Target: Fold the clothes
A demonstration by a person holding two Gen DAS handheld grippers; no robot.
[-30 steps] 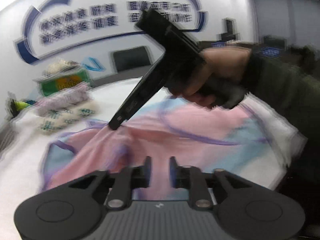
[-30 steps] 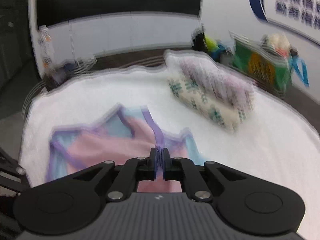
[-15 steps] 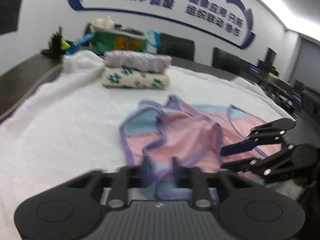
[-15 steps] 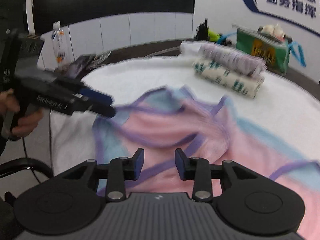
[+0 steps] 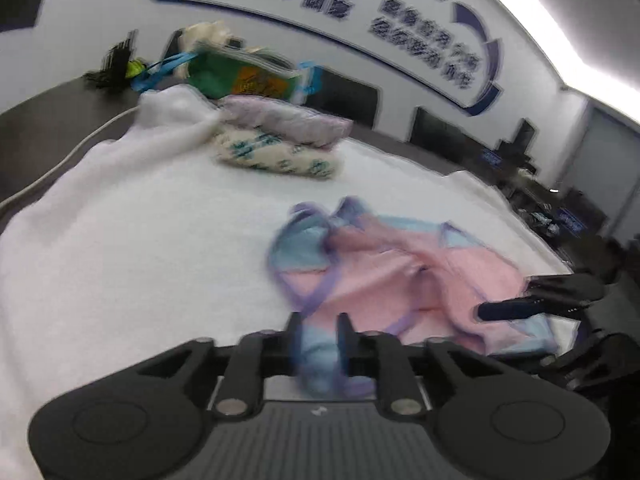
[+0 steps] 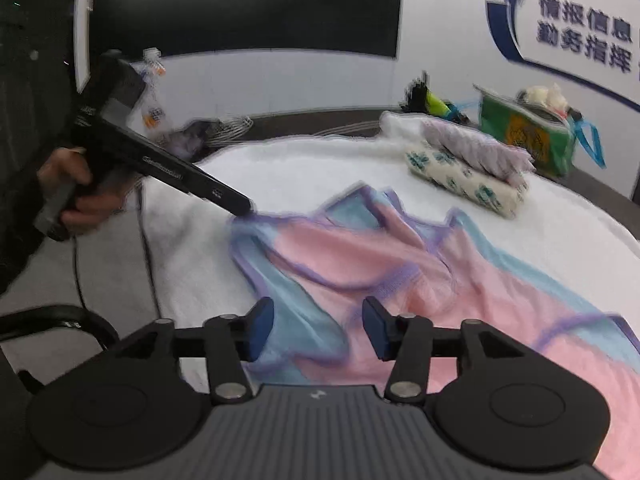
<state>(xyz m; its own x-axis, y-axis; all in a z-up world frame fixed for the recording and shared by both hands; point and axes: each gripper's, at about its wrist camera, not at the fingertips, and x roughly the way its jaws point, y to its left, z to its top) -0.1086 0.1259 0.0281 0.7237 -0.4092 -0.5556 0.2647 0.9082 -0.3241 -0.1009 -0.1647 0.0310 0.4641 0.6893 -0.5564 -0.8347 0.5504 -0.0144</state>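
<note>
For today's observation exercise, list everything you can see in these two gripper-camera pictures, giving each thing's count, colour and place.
Garment: one, pink with light blue panels and purple trim, lying crumpled on the white towel.
White towel: one, white, covering the table.
Folded cloths: two, stacked; lilac on top, cream with teal print below; far side of the towel.
Green bag: one, green with blue handles, behind the stack.
Wall sign: one, blue lettering on the white wall.
Dark screen: one, black, on the wall.
Left gripper: black, a blue corner of the garment between its fingers.
Right gripper: black with blue pads, open over the garment.
Hand: one, gripping the left gripper's handle.
</note>
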